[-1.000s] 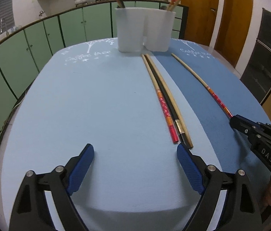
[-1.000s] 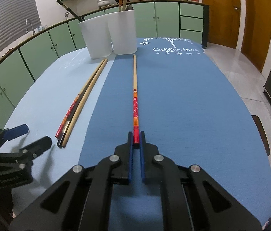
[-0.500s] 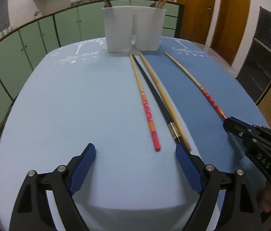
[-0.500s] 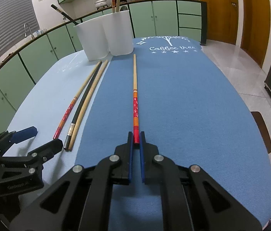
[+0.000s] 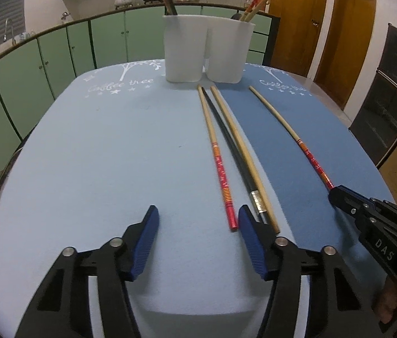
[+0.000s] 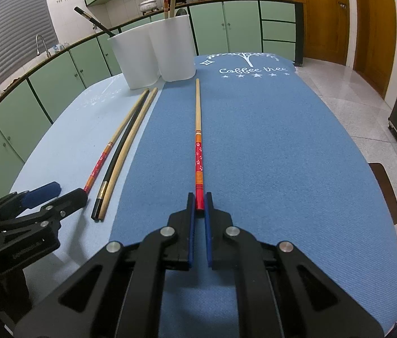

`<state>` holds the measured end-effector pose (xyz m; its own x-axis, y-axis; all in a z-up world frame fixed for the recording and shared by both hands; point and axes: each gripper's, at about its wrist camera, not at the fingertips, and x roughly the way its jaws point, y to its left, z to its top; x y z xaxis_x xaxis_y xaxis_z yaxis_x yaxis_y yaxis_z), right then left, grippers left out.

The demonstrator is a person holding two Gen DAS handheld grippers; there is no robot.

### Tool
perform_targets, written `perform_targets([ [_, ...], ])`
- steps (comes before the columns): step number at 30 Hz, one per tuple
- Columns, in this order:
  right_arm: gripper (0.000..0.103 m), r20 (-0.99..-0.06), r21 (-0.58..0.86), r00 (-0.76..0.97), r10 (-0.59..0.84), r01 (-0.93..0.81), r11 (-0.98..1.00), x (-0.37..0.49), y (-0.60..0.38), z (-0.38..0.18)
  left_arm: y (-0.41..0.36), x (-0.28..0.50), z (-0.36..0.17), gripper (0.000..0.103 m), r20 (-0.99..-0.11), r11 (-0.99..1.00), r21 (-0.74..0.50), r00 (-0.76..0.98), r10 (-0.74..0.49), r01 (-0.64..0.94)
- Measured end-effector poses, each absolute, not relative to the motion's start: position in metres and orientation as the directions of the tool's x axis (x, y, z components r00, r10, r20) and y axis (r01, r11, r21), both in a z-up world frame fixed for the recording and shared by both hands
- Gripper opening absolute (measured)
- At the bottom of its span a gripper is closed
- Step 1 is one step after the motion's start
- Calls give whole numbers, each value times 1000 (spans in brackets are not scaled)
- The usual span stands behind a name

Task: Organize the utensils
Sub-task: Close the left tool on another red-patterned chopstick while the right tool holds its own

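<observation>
My right gripper (image 6: pixel 199 207) is shut on the red end of a red-patterned chopstick (image 6: pixel 198 129), which lies along the dark blue mat (image 6: pixel 283 140). Three more chopsticks lie side by side to its left: a red-ended one (image 5: pixel 218 163), a black one (image 5: pixel 228 140) and a plain wooden one (image 5: pixel 239 143). My left gripper (image 5: pixel 198 221) hangs over their near ends. Its jaws are closing, with the red-ended chopstick's tip just inside the right pad (image 5: pixel 247 231) and untouched. A white two-compartment holder (image 5: pixel 204 50) with chopsticks in it stands at the far end.
The table carries a light blue mat (image 5: pixel 99 155) beside the dark blue one. Green cabinets (image 5: pixel 43 64) curve round behind and to the left. Wooden doors (image 5: pixel 325 22) and a dark appliance (image 5: pixel 390 98) stand to the right, beyond the table edge.
The left gripper's jaws have narrowed and come to the chopsticks' near ends. The red-ended chopstick's near end has parted leftward from the black one. The right gripper is unchanged.
</observation>
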<state>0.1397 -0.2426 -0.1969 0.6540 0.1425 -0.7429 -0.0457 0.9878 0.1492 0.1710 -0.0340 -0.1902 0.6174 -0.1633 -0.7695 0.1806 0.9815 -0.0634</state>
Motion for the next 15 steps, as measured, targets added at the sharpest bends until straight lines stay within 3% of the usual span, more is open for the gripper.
perform_targets([
  [9,5,-742,160,653,152,-48,986,140,-246,-197,-53,169,-192,13,-746,978,-43,645,-165,202],
  [11,5,-741,159,654,150,-46,986,140,-246,-197,-56,167,-192,7,-742,979,-31,652,-158,203],
  [15,5,-742,163,652,153,-46,986,140,-248,-197,-57,164,-192,6,-736,981,-12,662,-141,195],
])
